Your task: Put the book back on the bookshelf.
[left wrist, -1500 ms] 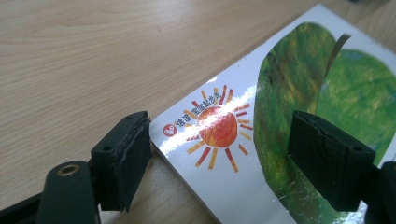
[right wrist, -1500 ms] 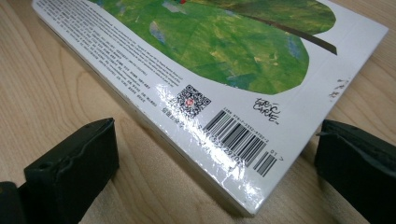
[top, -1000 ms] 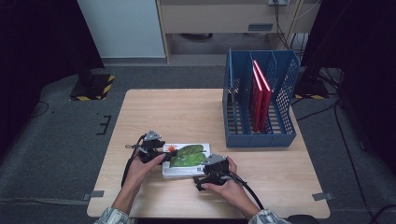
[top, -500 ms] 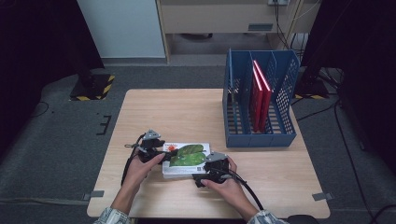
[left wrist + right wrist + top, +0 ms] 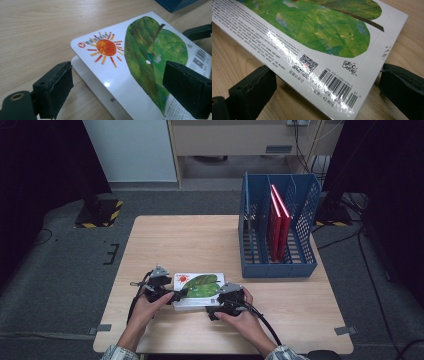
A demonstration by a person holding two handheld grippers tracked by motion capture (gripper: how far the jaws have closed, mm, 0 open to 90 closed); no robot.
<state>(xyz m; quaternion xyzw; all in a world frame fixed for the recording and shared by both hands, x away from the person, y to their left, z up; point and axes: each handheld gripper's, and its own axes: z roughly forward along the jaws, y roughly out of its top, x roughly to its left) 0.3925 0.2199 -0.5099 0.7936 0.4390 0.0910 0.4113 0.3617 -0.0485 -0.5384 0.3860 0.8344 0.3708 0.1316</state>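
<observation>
A white picture book (image 5: 199, 289) with a green leaf and an orange sun on its cover lies on the wooden table (image 5: 200, 240) near the front edge. My left gripper (image 5: 172, 295) is at the book's left end, open. In the left gripper view the sun corner of the book (image 5: 140, 57) sits between the wide-apart pads (image 5: 56, 88). My right gripper (image 5: 219, 304) is at the book's front right corner, also open. In the right gripper view the barcode corner of the book (image 5: 332, 50) reaches between the two pads (image 5: 254, 92) without being pinched.
A blue slotted file rack (image 5: 260, 235) stands at the table's right side, with red books (image 5: 278, 220) upright in one slot. Bare tabletop stretches between the rack and the left edge. Cables trail from both grippers toward the front edge.
</observation>
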